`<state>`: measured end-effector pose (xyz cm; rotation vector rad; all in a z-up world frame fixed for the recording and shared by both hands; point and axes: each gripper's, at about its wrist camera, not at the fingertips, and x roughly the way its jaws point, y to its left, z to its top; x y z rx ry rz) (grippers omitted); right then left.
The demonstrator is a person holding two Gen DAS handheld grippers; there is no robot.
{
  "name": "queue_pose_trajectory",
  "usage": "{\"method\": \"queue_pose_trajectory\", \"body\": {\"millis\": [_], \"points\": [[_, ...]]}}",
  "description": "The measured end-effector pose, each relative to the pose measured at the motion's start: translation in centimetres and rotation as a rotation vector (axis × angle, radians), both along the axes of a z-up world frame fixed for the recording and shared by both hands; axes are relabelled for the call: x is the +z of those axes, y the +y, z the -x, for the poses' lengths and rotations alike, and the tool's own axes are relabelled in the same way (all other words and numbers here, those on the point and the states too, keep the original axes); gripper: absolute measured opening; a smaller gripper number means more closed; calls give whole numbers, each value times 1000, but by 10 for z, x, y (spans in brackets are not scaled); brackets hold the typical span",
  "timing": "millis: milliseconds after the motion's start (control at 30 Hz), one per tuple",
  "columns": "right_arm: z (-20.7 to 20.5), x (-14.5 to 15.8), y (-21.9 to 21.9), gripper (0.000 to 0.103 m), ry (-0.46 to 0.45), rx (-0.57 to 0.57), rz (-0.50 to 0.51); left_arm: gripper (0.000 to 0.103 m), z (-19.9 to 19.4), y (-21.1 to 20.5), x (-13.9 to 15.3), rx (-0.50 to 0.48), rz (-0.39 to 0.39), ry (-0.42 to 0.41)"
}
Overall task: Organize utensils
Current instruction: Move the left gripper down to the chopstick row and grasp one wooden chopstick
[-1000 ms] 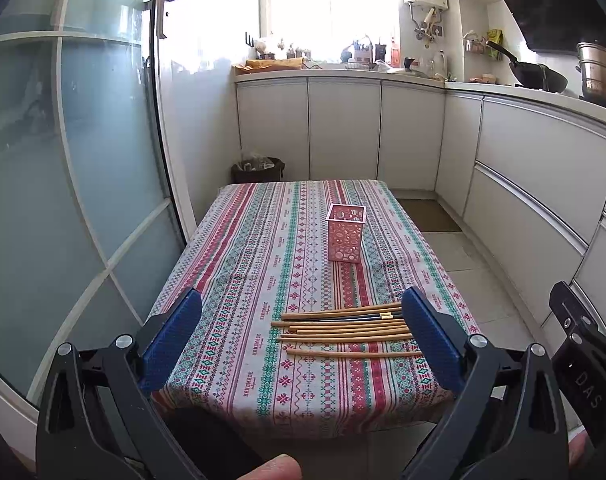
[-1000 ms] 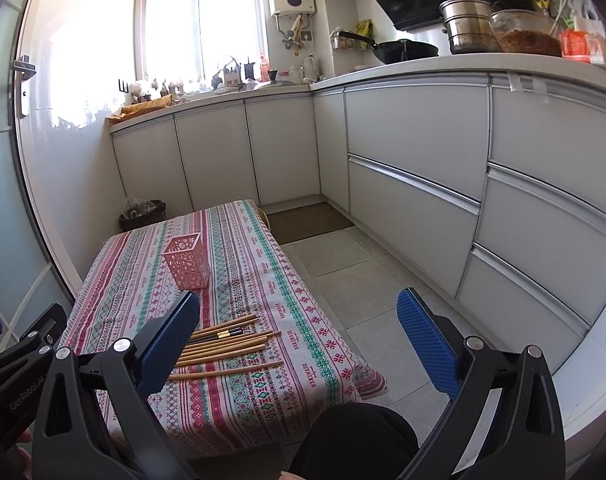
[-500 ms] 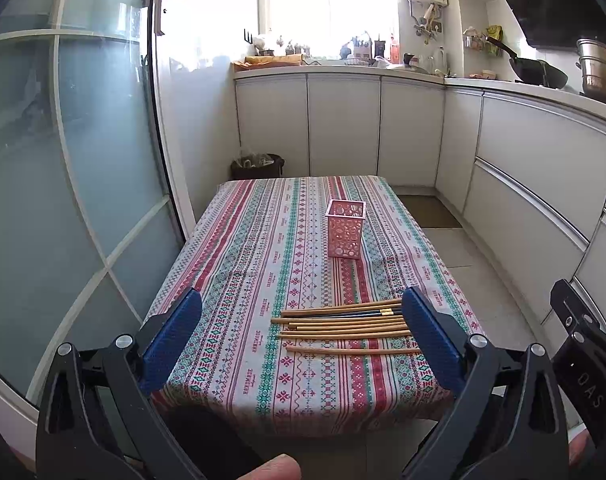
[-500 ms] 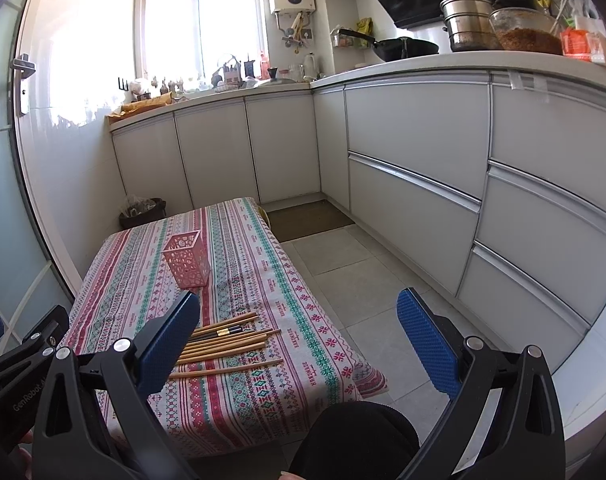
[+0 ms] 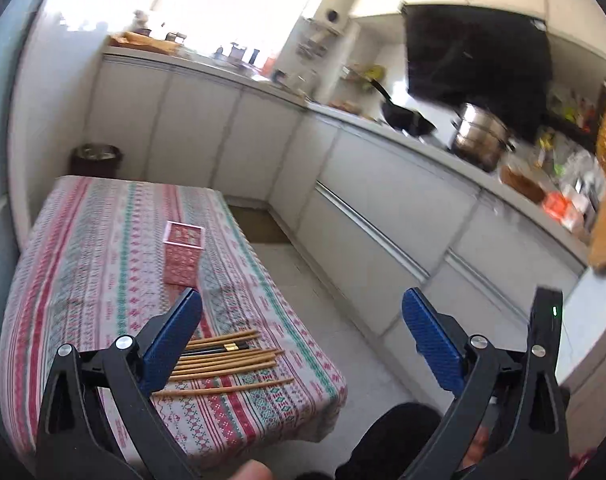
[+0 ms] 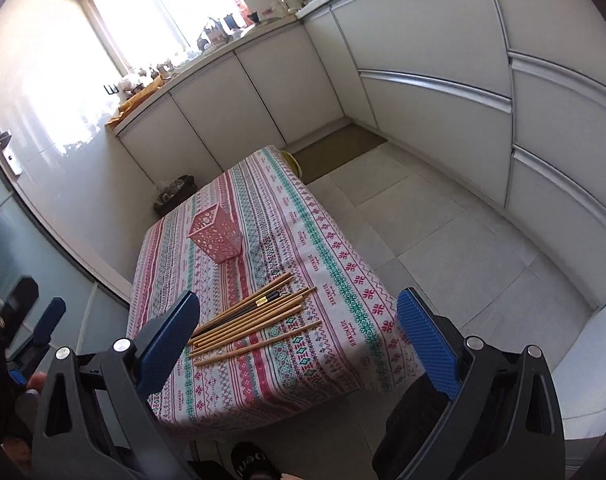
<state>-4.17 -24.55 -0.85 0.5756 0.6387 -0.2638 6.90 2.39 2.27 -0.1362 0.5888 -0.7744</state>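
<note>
Kitchen, white cabinets point(image 6: 431, 120), tiled floor point(image 6: 443, 240), low table with striped tablecloth point(image 6: 335, 280). One pink holder point(image 6: 217, 238) upright mid-table. Chopsticks point(image 6: 255, 318) lie bunched near front edge, about nine, one pair dark. Left gripper point(image 5: 303, 336) spread, empty, above and right of them. Right gripper point(image 6: 297, 330) spread, empty, over them.

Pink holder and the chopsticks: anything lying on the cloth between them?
Nothing. In the right wrist view, only bare striped tablecloth separates the pink holder from the chopsticks; the left wrist view agrees.
</note>
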Motion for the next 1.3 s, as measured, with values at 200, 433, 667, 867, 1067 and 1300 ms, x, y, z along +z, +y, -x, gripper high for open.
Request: {"method": "queue_pose_trajectory", "body": {"millis": [200,433,667,867,1067,1300], "points": [[-37,-2,-20,96,84,-67,205,96,-43,-75,-77,-301,-570,194],[-80,-31,-43,96,153,-64,210,94,-55,-143,-153,-629,-797,320],[-106,-55,-56,96,221,-102,246,54,-77,-168,-191,-792,-871,434],[-122,-68,-62,96,258,-100,213,54,-107,-161,-202,-767,-908,435],[-131,-73,-59,96,275,-95,200,53,-104,-150,-205,-812,-995,321],[-136,-80,-58,96,299,-94,196,25,-119,-138,-193,-722,-998,282]]}}
